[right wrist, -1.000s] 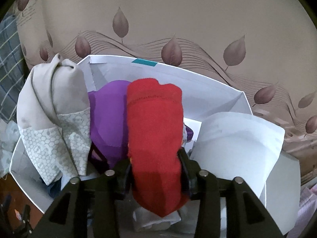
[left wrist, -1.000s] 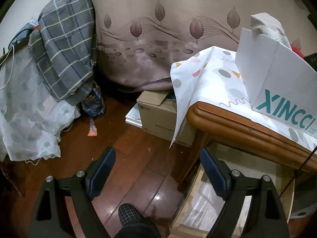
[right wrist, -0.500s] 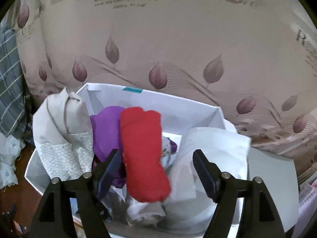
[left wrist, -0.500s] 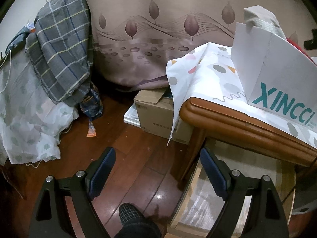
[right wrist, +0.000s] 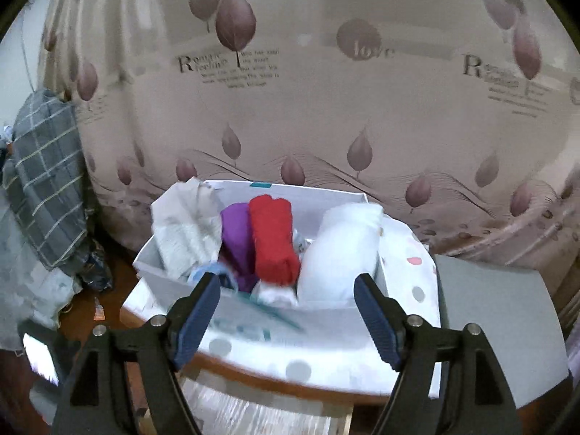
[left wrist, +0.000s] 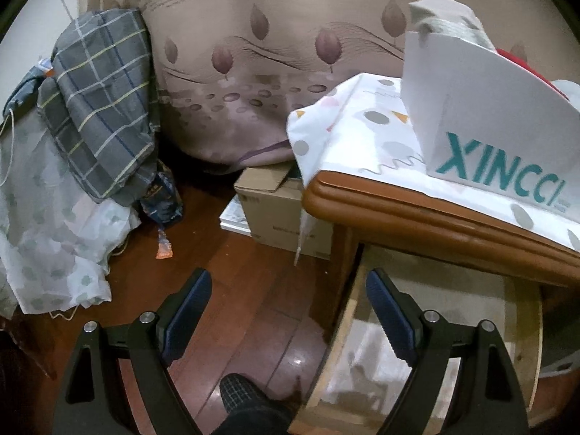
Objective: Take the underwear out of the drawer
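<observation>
Underwear, red rolled knit-fabric bundle [right wrist: 273,241]: centre frame, in white cardboard box [right wrist: 253,315] on cloth-covered surface [right wrist: 409,279]. Looks soft, light, compressible; pinch mid-roll. Right hand-held gripper [right wrist: 286,311] released, empty, w/ left hand-held gripper [left wrist: 288,313] likewise.

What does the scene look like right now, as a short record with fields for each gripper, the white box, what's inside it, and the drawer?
left gripper: open, empty, hanging over the wood floor by the drawer's corner
right gripper: open, empty, in front of the box
white box: on the patterned cloth atop the wooden cabinet
box contents: red roll, purple roll, grey patterned piece, white bundle
drawer: pulled open beneath the cabinet top; no underwear visible in the exposed part
</observation>
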A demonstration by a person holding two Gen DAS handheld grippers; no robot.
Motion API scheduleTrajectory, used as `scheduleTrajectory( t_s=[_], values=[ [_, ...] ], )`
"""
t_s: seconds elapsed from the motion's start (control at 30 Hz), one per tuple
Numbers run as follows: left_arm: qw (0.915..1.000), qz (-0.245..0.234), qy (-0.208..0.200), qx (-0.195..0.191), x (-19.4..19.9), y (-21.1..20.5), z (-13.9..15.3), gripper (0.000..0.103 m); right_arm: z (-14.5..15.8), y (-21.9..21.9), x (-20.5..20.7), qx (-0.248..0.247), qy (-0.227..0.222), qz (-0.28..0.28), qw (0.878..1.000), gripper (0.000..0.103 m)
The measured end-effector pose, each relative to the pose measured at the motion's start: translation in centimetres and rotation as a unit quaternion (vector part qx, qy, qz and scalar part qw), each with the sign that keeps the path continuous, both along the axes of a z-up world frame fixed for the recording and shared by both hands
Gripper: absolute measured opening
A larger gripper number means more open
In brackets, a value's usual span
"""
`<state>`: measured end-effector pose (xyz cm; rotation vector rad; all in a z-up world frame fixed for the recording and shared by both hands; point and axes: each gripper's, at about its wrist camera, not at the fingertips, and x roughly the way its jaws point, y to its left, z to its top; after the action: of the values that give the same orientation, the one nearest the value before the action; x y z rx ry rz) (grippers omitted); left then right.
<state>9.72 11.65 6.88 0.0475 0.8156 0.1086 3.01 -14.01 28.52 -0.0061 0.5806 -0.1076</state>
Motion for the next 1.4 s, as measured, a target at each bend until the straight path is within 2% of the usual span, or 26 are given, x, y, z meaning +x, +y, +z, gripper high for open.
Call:
scheduleTrajectory(
  t_s=[0.13,0.3,0.47,0.67,0.87,1.27,1.4],
  values=[
    [0.9997,-0.016,-0.018,-0.007,-1.2,-0.5,0.8,0.089,-2.9,0.7,-4.0,0.010,0.011,-0.002,1.000,0.082],
    [0.9991,-0.036,0.003,-0.021,-2.4,-1.4,0.1,0.090,-8.5,0.9,-7.7,0.026,0.041,-0.023,0.999,0.082],
    [0.9991,-0.043,-0.001,-0.002,-3.9,-2.3,-0.3,0.090,-13.3,0.3,-9.6,0.045,0.070,-0.066,0.994,0.082],
    [0.9977,-0.064,0.019,-0.014,-5.2,-3.2,-1.2,0.090,-15.8,1.1,-10.6,0.033,0.094,-0.071,0.993,0.082],
    [0.9966,-0.073,0.031,-0.024,-6.6,-3.8,-1.7,0.090,-16.9,2.4,-11.6,0.012,0.102,-0.063,0.993,0.082],
    [0.9942,-0.099,0.042,-0.004,-8.0,-5.7,-2.8,0.090,-19.1,3.6,-13.0,0.003,0.118,-0.065,0.991,0.082],
    [0.9933,-0.103,0.050,-0.014,-7.8,-5.8,-3.1,0.090,-19.5,3.6,-13.0,-0.002,0.123,-0.066,0.990,0.082]
  ],
)
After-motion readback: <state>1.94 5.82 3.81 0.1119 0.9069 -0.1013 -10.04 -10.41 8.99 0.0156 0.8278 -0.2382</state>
